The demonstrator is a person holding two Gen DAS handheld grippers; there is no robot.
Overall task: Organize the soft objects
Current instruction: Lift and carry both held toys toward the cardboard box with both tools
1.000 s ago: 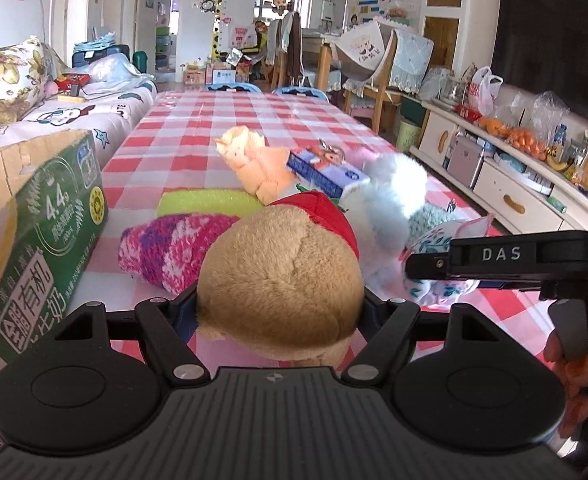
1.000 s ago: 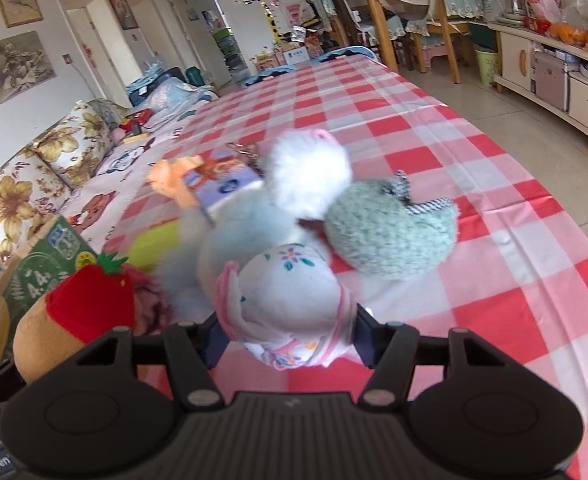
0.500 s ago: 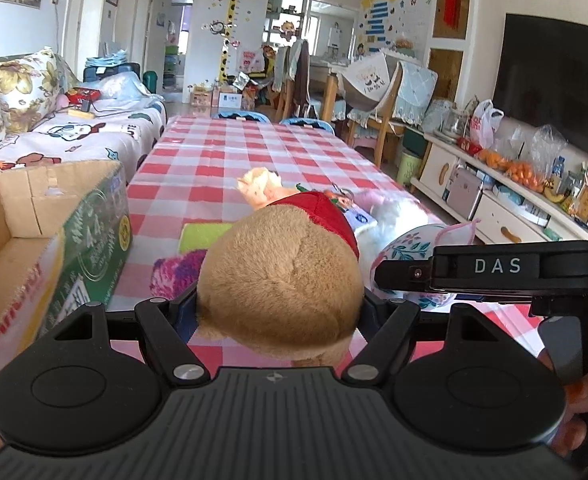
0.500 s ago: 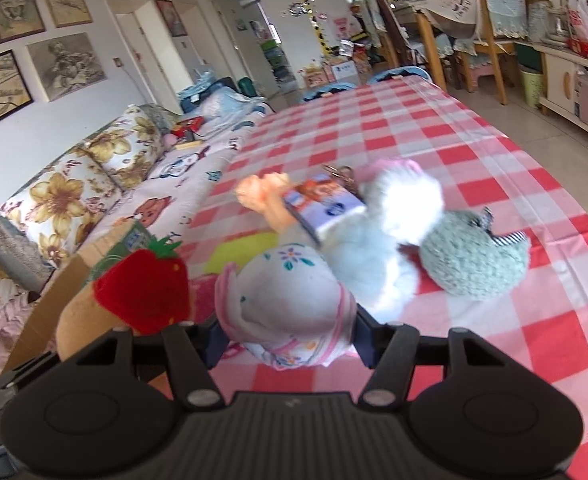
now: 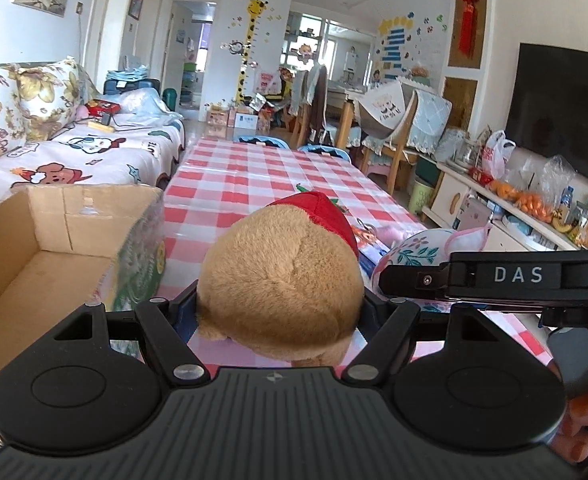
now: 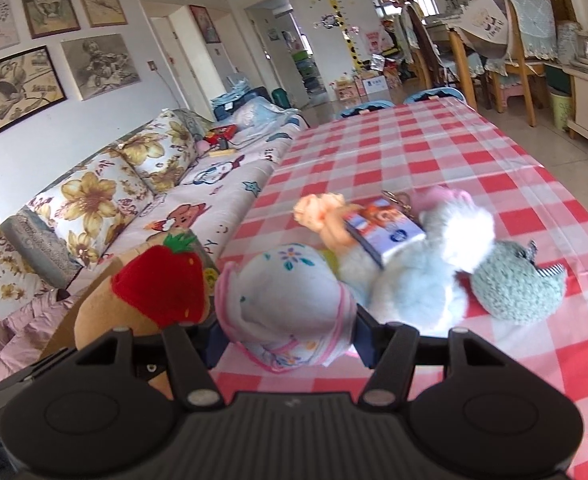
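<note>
My left gripper (image 5: 280, 312) is shut on a tan plush with a red strawberry cap (image 5: 282, 284), held above the table beside an open cardboard box (image 5: 34, 264). The plush also shows in the right wrist view (image 6: 150, 300). My right gripper (image 6: 288, 332) is shut on a white floral soft toy with pink trim (image 6: 286, 304), seen in the left wrist view (image 5: 422, 246) to the right of the plush. On the checked table (image 6: 434, 152) lie a fluffy white toy (image 6: 434, 272), a grey-green knitted toy (image 6: 518, 284), a peach plush (image 6: 326, 220) and a small printed box (image 6: 386, 228).
A sofa with floral cushions (image 6: 126, 184) runs along the left of the table. A low cabinet with fruit and bags (image 5: 534, 208) stands to the right. Chairs (image 5: 394, 128) stand beyond the table's far end.
Both grippers have risen and shifted left with their toys. The box's open inside has come into the left wrist view, and the pile on the table has dropped lower and farther away.
</note>
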